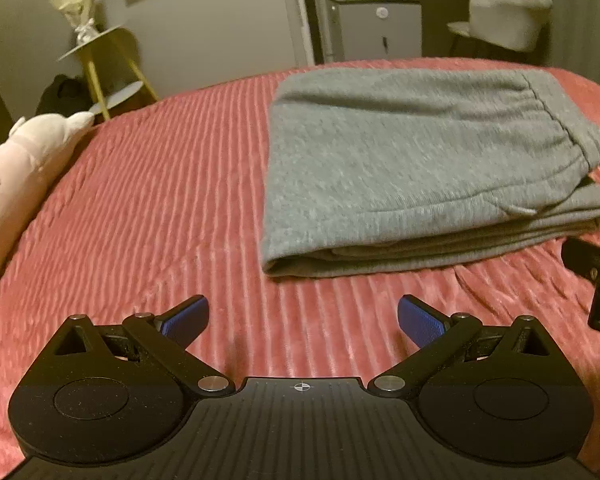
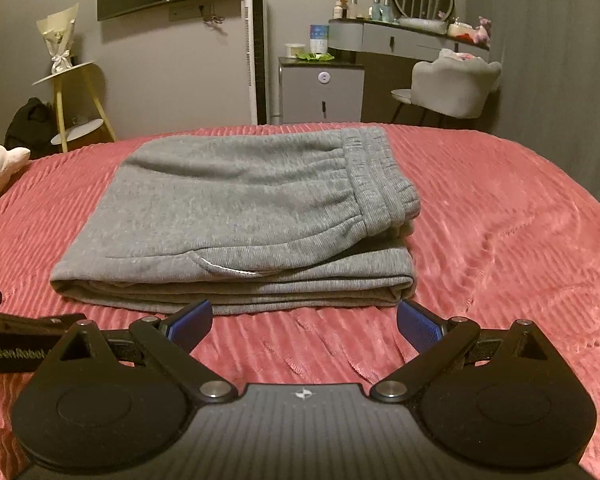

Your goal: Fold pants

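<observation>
Grey sweatpants [image 1: 420,168] [image 2: 240,216] lie folded in a flat stack on the pink ribbed bedspread [image 1: 160,200] [image 2: 500,220], waistband toward the right. My left gripper [image 1: 303,322] is open above the bedspread, short of the stack's near left corner, with nothing between its blue pads [image 1: 188,318]. My right gripper [image 2: 304,326] is open too, just short of the stack's near edge, its blue pads [image 2: 418,326] empty. The right gripper's body [image 1: 598,284] shows at the right edge of the left wrist view; the left gripper's body [image 2: 16,340] shows at the left of the right wrist view.
A white plush pillow [image 1: 24,168] lies at the bed's left edge. Beyond the bed stand a yellow-legged side table [image 2: 76,104] with a bouquet, a tower fan [image 2: 256,52], a small grey cabinet [image 2: 320,88], a grey chair [image 2: 452,84] and a vanity desk [image 2: 412,36].
</observation>
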Motion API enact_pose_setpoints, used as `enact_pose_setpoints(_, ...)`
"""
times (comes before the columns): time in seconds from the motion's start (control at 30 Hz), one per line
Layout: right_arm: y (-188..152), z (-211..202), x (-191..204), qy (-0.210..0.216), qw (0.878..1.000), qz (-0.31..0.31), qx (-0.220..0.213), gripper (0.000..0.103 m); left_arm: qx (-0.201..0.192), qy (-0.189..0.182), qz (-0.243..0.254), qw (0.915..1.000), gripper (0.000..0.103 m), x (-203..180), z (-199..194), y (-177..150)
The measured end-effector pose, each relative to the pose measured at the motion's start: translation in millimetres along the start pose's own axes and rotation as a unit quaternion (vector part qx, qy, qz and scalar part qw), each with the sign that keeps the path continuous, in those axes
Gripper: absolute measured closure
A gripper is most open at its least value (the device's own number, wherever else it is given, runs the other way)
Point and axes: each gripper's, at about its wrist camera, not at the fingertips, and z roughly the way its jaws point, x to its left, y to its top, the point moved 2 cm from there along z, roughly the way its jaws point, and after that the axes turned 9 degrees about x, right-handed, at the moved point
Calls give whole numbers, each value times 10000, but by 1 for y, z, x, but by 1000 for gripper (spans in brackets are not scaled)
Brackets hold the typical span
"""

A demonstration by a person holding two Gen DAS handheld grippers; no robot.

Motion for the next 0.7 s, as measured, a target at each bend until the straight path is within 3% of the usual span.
enact_pose_setpoints(0.7, -2, -1, -1, 156, 9998, 24, -100, 4, 1, -41, -32, 10000, 0, 1, 2, 0)
